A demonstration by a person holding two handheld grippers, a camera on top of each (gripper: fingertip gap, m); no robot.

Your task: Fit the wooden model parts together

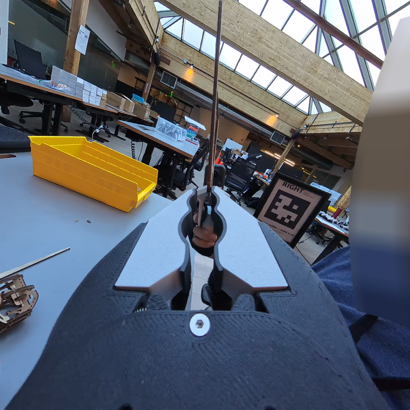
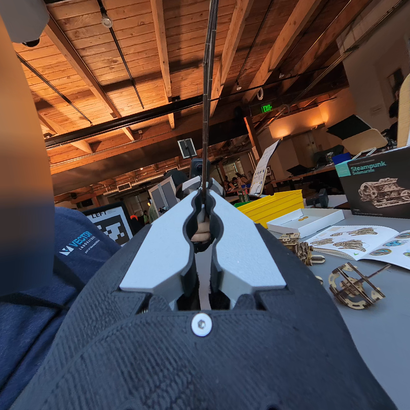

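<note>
We've got both grippers, left gripper [image 1: 208,191] and right gripper [image 2: 205,193], pinched tight on one thin wooden sheet [image 1: 214,99], edge-on, raised above the table [image 1: 44,221]. Let's keep pressure even so it doesn't snap; the part-built model [image 2: 352,286] waits below.

A grey table [image 1: 44,221] carries a yellow plastic bin [image 1: 88,170], two small brass pins [image 1: 82,221], a thin wooden strip [image 1: 35,261] and a partly built wooden model [image 1: 15,299]. Elsewhere on it lie an open instruction booklet [image 2: 363,244], a white tray [image 2: 306,221], the kit box [image 2: 377,184] and a round wooden subassembly [image 2: 352,286].
</note>
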